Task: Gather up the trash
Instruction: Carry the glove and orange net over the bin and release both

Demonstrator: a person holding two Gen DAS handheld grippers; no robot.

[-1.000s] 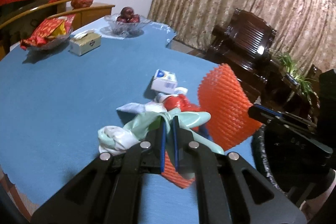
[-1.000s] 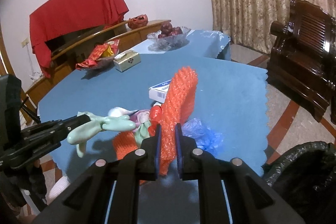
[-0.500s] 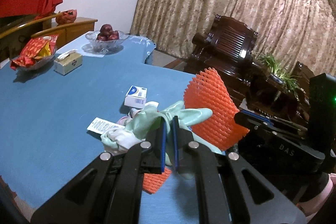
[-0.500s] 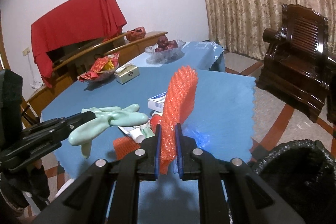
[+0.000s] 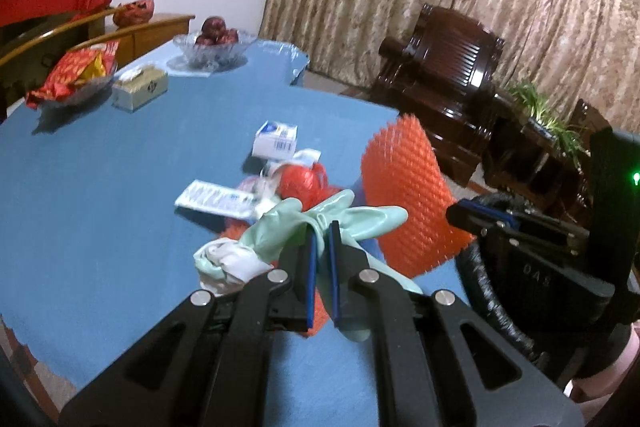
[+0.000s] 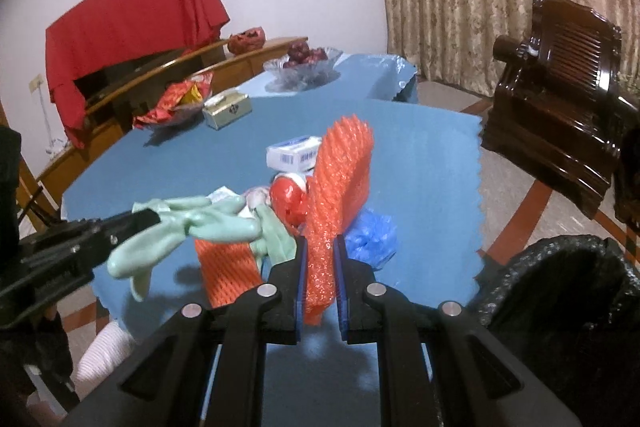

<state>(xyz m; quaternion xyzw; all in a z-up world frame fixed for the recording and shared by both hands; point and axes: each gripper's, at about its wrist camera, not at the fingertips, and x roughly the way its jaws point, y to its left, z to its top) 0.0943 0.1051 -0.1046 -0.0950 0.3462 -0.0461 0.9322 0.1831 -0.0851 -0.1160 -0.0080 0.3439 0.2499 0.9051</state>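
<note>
My left gripper point(image 5: 322, 227) is shut on a pale green rubber glove point(image 5: 360, 219), which hangs just above the trash pile on the blue table point(image 5: 100, 187). My right gripper point(image 6: 320, 243) is shut on an upright orange foam net point(image 6: 340, 171). Each gripper shows in the other's view: the right gripper point(image 5: 464, 213) beside the foam net point(image 5: 404, 195), the left gripper point(image 6: 140, 217) holding the glove point(image 6: 200, 223). The pile holds a white-and-blue box point(image 5: 276, 141), a red wrapper point(image 5: 300, 183), a white sachet point(image 5: 212, 197), a second orange net point(image 6: 228, 267) and a blue plastic bag point(image 6: 372, 235).
A black trash bag point(image 6: 560, 287) gapes open off the table's near right corner. At the far end stand a glass fruit bowl point(image 5: 212, 47), a tissue box point(image 5: 140, 91) and a dish of red snack packets point(image 5: 76, 75). A dark wooden armchair point(image 5: 440, 87) stands beyond the table.
Both grippers kept their hold. The hands swung back from the table and then toward it again. The white sachet beside the glove has come into sight.
</note>
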